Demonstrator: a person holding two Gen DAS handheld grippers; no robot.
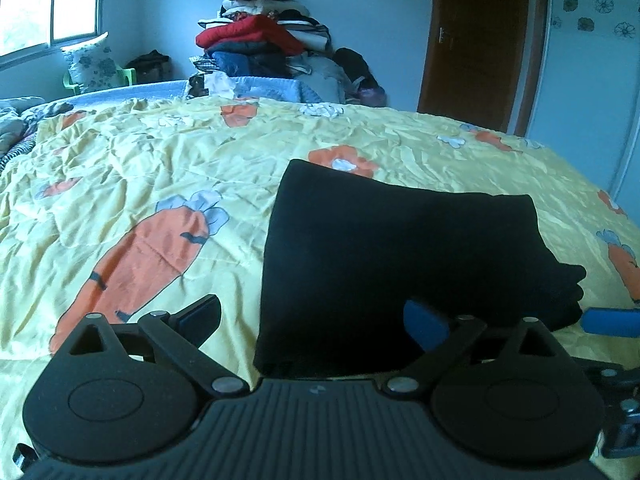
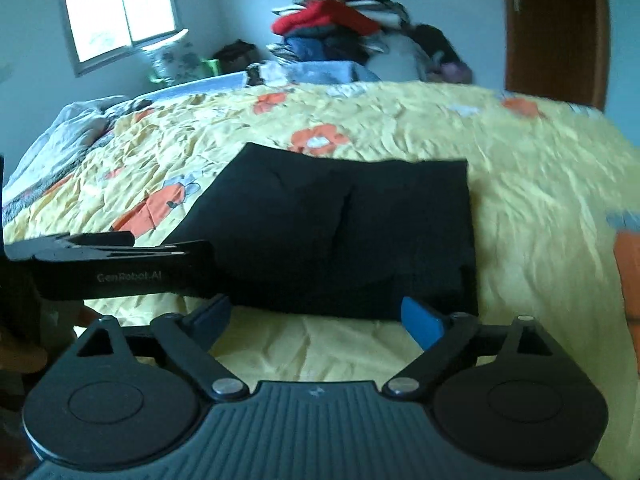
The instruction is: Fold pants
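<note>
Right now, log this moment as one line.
folded black pants flat on yellow carrot-print bedspread | left gripper open, empty | right gripper open, empty | fold looks done

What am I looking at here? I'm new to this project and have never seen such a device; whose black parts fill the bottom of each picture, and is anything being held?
A person holds a two-finger gripper in each hand, each with a fisheye camera looking along its fingers. One picture is from the left gripper, the other from the right gripper; the black parts are their bodies. On the bed, a yellow carrot-print blanket carries black pants folded into a compact block. Both grippers are open and hold nothing. The left gripper also shows sideways at the left edge of the right view. Behind stands a clothes pile.
</note>
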